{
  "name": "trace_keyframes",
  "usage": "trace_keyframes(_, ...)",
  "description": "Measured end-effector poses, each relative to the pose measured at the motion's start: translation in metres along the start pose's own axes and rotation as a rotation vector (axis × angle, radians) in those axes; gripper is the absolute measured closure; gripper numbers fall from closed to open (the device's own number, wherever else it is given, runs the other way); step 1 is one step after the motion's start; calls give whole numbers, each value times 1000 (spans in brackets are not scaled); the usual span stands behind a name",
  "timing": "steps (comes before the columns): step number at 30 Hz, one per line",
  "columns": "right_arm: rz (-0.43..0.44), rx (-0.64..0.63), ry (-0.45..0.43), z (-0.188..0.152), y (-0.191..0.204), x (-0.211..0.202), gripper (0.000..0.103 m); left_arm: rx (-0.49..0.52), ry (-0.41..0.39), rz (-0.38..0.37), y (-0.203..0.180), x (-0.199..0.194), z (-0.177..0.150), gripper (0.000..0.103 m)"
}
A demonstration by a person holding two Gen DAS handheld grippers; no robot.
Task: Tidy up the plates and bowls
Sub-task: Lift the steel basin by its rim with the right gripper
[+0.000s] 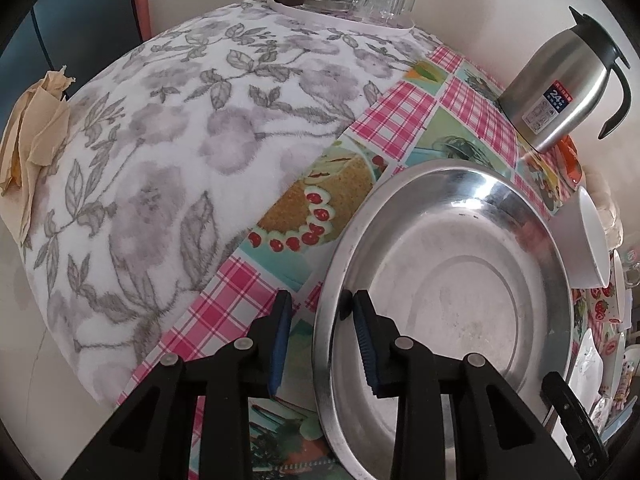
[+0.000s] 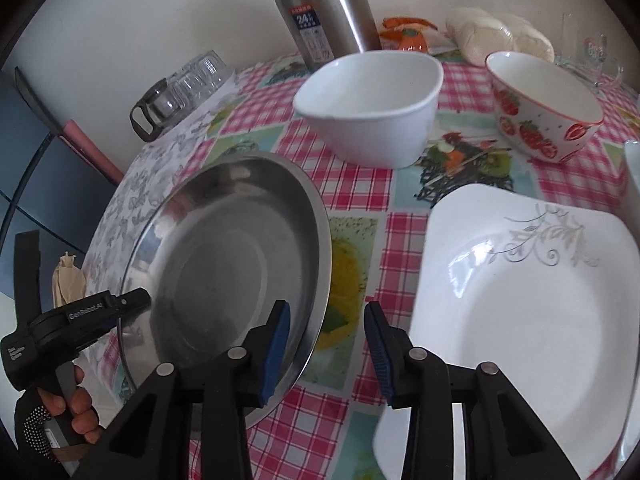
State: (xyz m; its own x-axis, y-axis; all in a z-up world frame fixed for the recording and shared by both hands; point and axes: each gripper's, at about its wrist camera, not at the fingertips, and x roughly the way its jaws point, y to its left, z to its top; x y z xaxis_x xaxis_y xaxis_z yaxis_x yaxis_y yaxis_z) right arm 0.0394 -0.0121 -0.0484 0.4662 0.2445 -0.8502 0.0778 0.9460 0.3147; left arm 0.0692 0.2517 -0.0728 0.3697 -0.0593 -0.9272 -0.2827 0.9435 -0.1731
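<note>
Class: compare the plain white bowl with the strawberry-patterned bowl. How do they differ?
The plain white squarish bowl has rounded corners; the strawberry-patterned round bowl is circular. The white one is undecorated; the other has red strawberries and a red rim. The white looks larger. Both stand upright and empty on the checked tablecloth.

Left hand-held gripper [image 1: 320, 336] jaws parted, angled down; right hand-held gripper [image 2: 328, 344] likewise.

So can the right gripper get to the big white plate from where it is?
Probably yes. The white plate lies flat just beside the right gripper, with only bare tablecloth between them. The steel dish sits on the gripper's other side.
</note>
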Motion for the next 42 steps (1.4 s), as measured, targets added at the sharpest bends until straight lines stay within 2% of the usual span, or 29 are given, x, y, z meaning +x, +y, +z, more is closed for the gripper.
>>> trace_keyframes(3, 7, -2, 12, 0, 0, 8, 72, 6, -4, 5, -1, 0, 0, 68)
trace_keyframes(8, 2, -28, 22, 2, 8, 16, 78, 24, -5, 20, -4, 1, 1, 68)
trace_keyframes(11, 23, -47, 32, 1, 12, 16, 88, 24, 11, 32, -6, 1, 1, 70)
trace_keyframes(15, 42, -71, 29, 0, 17, 13, 88, 27, 38, 47, -10, -1, 0, 78)
trace_keyframes(19, 62, -110, 6, 1, 21, 1, 88, 35, 42, 77, -12, -6, -3, 79)
trace_keyframes(28, 72, -124, -44, 4, 16, -25, 87, 72, 8, 91, -27, -33, -5, 81)
trace_keyframes(36, 83, -110, -113, 11, -3, -59, 86, 113, -41, 80, -59, -65, -7, 81)
trace_keyframes(42, 41, -91, -172, 13, -36, -87, 86, 179, -69, 64, -108, -83, -16, 81)
